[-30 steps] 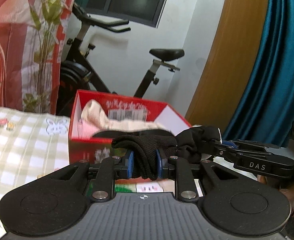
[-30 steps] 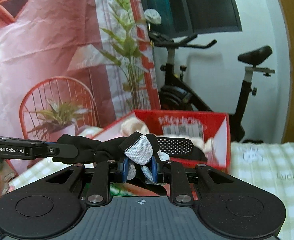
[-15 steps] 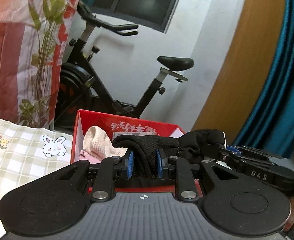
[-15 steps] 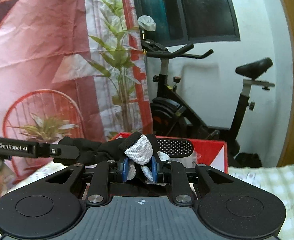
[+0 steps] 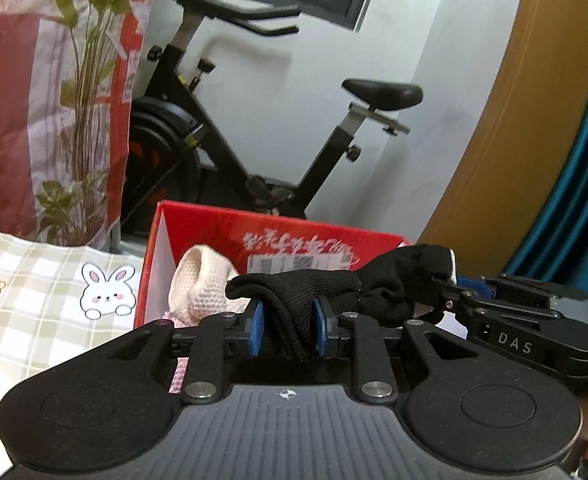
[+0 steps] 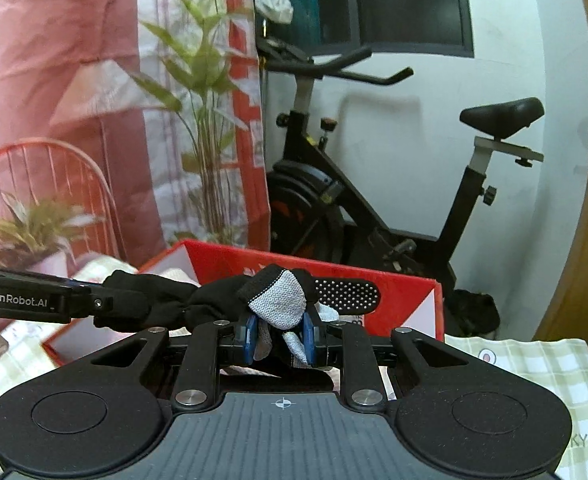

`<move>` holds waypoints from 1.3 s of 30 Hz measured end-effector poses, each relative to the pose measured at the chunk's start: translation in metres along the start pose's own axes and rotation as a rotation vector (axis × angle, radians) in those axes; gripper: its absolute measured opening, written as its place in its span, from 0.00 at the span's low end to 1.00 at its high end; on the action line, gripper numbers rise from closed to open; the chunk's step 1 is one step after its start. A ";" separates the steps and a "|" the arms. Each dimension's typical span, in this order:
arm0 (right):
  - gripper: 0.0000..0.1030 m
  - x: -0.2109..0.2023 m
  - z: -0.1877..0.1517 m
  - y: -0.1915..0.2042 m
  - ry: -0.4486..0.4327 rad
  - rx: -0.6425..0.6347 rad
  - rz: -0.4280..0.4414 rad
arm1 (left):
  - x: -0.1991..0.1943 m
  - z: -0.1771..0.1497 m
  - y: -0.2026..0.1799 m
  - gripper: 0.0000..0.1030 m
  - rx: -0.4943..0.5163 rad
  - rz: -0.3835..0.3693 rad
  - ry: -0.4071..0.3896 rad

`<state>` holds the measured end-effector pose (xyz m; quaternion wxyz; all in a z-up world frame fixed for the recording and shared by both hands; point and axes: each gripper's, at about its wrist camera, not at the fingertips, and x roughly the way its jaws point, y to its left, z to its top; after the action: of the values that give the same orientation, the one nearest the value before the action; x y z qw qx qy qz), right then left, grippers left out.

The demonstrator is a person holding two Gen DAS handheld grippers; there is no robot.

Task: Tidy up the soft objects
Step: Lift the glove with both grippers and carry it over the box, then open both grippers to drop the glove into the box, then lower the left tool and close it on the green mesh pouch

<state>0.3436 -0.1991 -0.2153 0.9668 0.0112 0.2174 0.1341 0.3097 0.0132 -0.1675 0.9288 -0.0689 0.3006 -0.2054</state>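
- Since a second ago the left gripper (image 5: 286,330) has carried its end of the black glove (image 5: 294,300) on toward the red box (image 5: 277,232); the box's back wall now stands just ahead of the fingertips, and its near wall is hidden under the gripper body.
- Its jaws have just been opening: the blue pads (image 5: 257,328) stand a little wider than before, the glove's knit cuff draped between them and a slight gap showing at the left pad.
- The right gripper (image 6: 279,334) has the same narrow gap as before, pinched on the glove's grey fingertip patch (image 6: 279,300); the red box has come closer under it too.
- The glove stretches from one gripper to the other, above the open box.
- Only the left wrist view shows the cream knit piece (image 5: 201,280) lying inside the box, ahead and left of the pads, and the rabbit print on the checked cloth (image 5: 33,320) further left.
- Only the right wrist view shows the glove's white-dotted palm (image 6: 346,292), sticking out right of the pads.
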 end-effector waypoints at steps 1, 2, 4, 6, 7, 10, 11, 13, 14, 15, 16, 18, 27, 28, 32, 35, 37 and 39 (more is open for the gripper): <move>0.21 0.004 -0.001 0.002 0.005 -0.023 -0.008 | 0.004 -0.001 0.002 0.31 -0.003 0.009 0.008; 0.21 0.009 -0.003 0.005 0.013 -0.052 -0.022 | 0.007 -0.002 0.004 0.40 -0.004 0.023 0.017; 0.24 0.020 -0.006 0.007 0.046 -0.076 -0.056 | 0.010 -0.003 0.006 0.60 0.001 0.053 0.029; 0.28 0.025 -0.011 0.006 0.061 -0.064 -0.080 | 0.008 -0.005 0.005 0.79 0.039 0.077 0.027; 0.31 0.025 -0.014 0.007 0.050 -0.067 -0.103 | 0.007 -0.006 0.004 0.82 0.063 0.094 0.024; 0.58 0.022 -0.021 0.009 0.027 -0.084 -0.151 | -0.001 -0.005 0.005 0.88 0.086 0.103 0.019; 0.64 0.020 -0.023 0.009 0.020 -0.080 -0.162 | -0.004 -0.006 0.006 0.88 0.086 0.098 0.019; 0.68 0.015 -0.027 0.008 0.019 -0.064 -0.158 | -0.012 -0.007 0.009 0.88 0.094 0.093 0.018; 0.73 0.012 -0.029 0.007 0.019 -0.056 -0.153 | -0.017 -0.009 0.010 0.88 0.099 0.092 0.016; 0.76 0.008 -0.031 0.007 0.013 -0.050 -0.150 | -0.021 -0.011 0.012 0.88 0.102 0.091 0.016; 0.81 0.003 -0.034 0.007 0.003 -0.044 -0.146 | -0.025 -0.013 0.013 0.88 0.102 0.089 0.016; 0.83 -0.007 -0.039 0.007 -0.016 -0.036 -0.125 | -0.034 -0.019 0.016 0.88 0.095 0.080 0.020; 0.83 -0.064 -0.066 0.018 -0.106 0.013 -0.050 | -0.070 -0.054 0.041 0.72 -0.014 0.021 0.031; 0.83 -0.068 -0.070 0.020 -0.108 0.012 -0.044 | -0.072 -0.059 0.044 0.70 -0.034 0.012 0.033; 0.82 -0.081 -0.088 0.025 -0.091 -0.011 -0.040 | -0.067 -0.077 0.048 0.59 -0.056 0.007 0.073; 0.82 -0.083 -0.101 0.029 -0.058 0.000 -0.027 | -0.058 -0.089 0.049 0.53 -0.058 0.006 0.114; 0.82 -0.082 -0.110 0.033 -0.031 0.003 -0.019 | -0.049 -0.097 0.050 0.53 -0.058 0.013 0.142; 0.82 -0.079 -0.120 0.037 -0.006 0.008 -0.012 | -0.041 -0.104 0.053 0.51 -0.082 0.021 0.165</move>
<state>0.2146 -0.1893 -0.2877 0.9682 0.0141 0.2148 0.1275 0.2366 0.0777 -0.2428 0.8994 -0.0864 0.3849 -0.1883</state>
